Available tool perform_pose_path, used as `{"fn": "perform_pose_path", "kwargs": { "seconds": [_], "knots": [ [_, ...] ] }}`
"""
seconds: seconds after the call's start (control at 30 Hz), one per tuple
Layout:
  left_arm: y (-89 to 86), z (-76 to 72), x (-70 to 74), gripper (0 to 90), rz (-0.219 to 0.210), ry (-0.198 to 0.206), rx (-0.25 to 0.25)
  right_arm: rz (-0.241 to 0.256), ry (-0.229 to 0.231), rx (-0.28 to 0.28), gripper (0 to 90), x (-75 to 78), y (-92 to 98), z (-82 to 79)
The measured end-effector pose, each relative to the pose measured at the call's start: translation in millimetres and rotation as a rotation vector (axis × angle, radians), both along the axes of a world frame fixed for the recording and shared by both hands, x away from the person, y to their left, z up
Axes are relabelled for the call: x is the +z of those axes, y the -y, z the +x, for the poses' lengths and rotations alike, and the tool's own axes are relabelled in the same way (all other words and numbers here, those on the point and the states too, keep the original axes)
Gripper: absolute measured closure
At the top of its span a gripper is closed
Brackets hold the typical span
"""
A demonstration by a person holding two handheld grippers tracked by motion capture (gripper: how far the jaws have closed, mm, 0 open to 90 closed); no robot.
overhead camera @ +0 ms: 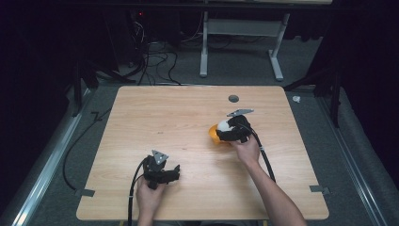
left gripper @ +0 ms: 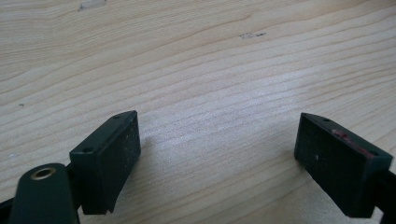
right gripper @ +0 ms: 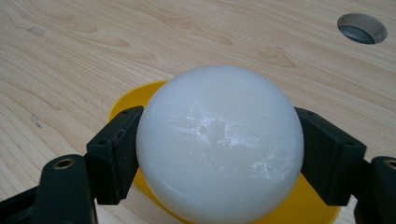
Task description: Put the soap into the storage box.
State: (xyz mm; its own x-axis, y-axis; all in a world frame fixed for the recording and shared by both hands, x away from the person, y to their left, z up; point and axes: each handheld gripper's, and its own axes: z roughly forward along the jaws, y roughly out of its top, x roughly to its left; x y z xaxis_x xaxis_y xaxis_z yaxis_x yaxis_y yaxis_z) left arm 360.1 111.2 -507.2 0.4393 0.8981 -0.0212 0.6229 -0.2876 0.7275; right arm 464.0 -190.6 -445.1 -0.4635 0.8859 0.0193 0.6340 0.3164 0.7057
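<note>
My left gripper [overhead camera: 175,170] rests low on the pale wooden table [overhead camera: 164,117], jaws spread wide around bare grain. My right gripper [right gripper: 217,154] clamps a white ball [right gripper: 219,142] over a yellow dish [overhead camera: 214,133] right of centre. Farther off are a round hole [overhead camera: 233,98] in the tabletop, then grey carpet [overhead camera: 235,66], cables [overhead camera: 155,59] and a white table frame [overhead camera: 240,42] in a dark room.

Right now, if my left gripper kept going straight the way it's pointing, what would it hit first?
Probably the bare wooden table. The left gripper is open with nothing between its jaws, and its view looks down at wood grain alone, so the tabletop likely comes first, though the angle is hard to judge.
</note>
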Motion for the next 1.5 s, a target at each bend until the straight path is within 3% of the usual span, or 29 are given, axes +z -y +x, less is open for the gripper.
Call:
{"fn": "perform_pose_path", "kwargs": {
  "seconds": [1.0, 1.17, 1.2, 1.5],
  "knots": [
    [-0.1, -0.2, 0.0, 14.8, 0.0, 0.0, 0.0, -0.009, -0.051, -0.037, 23.1, -10.6, -0.3, 6.3],
    [-0.1, -0.1, 0.0, 14.8, 0.0, 0.0, -0.001, 0.025, -0.019, -0.029, 23.7, -5.3, 2.2, 4.7],
    [-0.1, -0.1, 0.0, 14.8, 0.0, 0.0, 0.0, 0.042, 0.006, -0.024, 23.9, 0.2, 3.2, 3.3],
    [-0.1, -0.2, 0.0, 14.8, 0.0, 0.0, 0.0, 0.048, 0.014, -0.028, 23.9, 3.0, 6.0, 0.9]
  ]
}}
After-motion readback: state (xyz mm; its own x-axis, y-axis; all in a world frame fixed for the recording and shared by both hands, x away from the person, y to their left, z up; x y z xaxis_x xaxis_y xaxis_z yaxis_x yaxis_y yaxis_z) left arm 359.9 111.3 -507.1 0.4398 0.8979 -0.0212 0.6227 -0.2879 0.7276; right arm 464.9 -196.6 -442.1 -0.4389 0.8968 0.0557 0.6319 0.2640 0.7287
